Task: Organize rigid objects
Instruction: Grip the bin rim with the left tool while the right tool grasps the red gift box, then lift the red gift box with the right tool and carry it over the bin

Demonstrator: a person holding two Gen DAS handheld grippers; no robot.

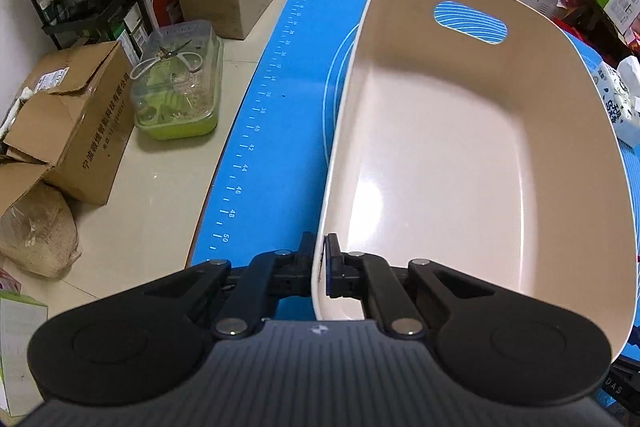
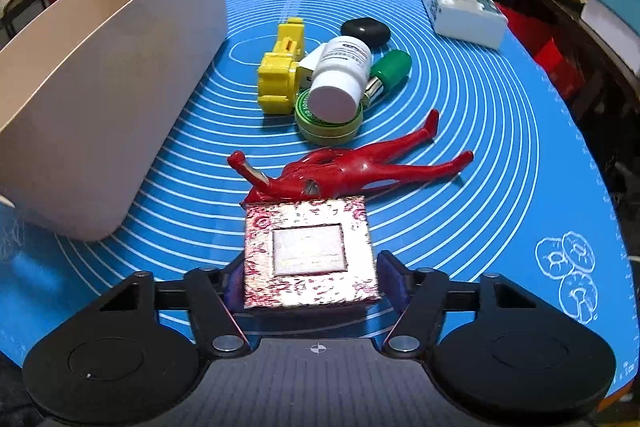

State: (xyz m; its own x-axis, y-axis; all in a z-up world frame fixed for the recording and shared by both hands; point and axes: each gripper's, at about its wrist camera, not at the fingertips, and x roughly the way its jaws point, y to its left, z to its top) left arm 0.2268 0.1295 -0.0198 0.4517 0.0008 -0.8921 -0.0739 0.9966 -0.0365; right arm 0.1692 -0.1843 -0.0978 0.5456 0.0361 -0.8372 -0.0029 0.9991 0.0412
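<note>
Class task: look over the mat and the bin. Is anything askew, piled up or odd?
Yes. The white bottle lies tipped over, leaning on the green tin in a small heap with the yellow toy. The beige bin looks tilted, its rim clamped by the left tongs.

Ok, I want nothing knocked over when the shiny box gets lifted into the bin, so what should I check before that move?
1. Left gripper clamped on the beige bin rim: ok, one finger on each side of the wall.
2. Bin interior free: ok, nothing visible inside.
3. Right gripper straddling the foil box: ok, box sits between the fingers.
4. Pads pressing firmly on the box: cannot tell; a slight gap seems to show on the right.
5. Box clear of the red figurine: not ok, the figurine lies right against its far edge.
6. Lift path toward the bin: ok, bare blue mat between them.
</note>
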